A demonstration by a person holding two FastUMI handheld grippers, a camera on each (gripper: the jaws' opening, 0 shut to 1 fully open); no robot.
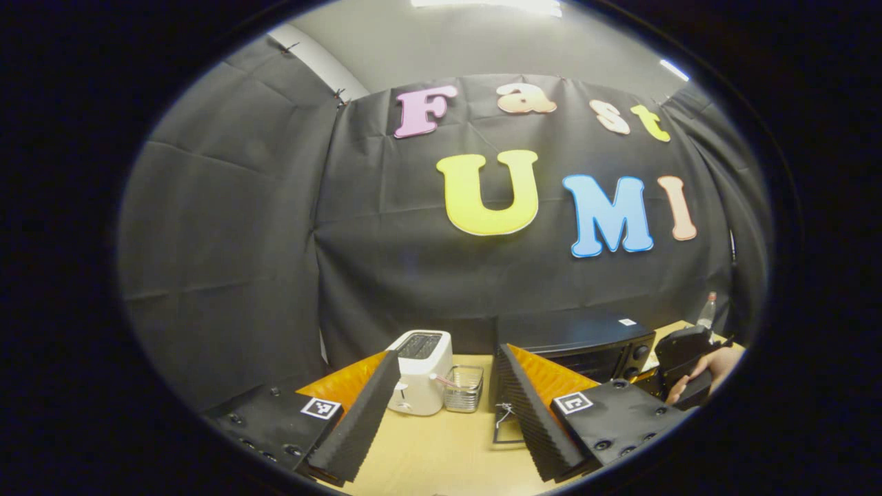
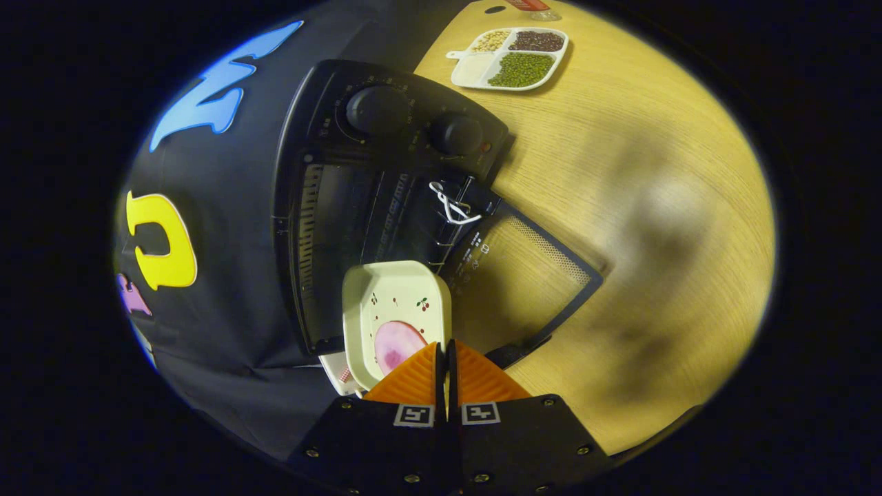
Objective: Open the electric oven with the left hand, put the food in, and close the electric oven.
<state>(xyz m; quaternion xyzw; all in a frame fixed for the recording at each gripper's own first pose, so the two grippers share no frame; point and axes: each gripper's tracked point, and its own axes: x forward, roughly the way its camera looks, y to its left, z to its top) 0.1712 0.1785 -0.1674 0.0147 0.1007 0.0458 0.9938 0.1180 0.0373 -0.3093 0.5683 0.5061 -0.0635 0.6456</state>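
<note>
- Right hand-held gripper [image 2: 444, 358]: nearest the lens in the right gripper view; fingers pressed together on the near rim of the dish, nothing else held.
- Dish [image 2: 396, 310]: pale, square, cherry-patterned, carrying a pink slice of food [image 2: 396, 344]; held just in front of the oven mouth, apparently not yet on the rack.
- Electric oven [image 2: 358, 193]: black, two knobs, door [image 2: 527, 275] dropped open onto the worktop [image 2: 654, 207]; wire rack visible inside.
- Left hand-held gripper [image 1: 448, 406]: fingers spread wide, holding nothing, well back from the oven [image 1: 575, 341]; toaster [image 1: 420, 372] beyond it.
- Handling note: likely best to keep the dish level, slide it fully onto the rack, part the fingers only once it rests, and withdraw straight back clear of the door.
- Sectioned tray of beans [image 2: 510, 58]: far across the worktop.
</note>
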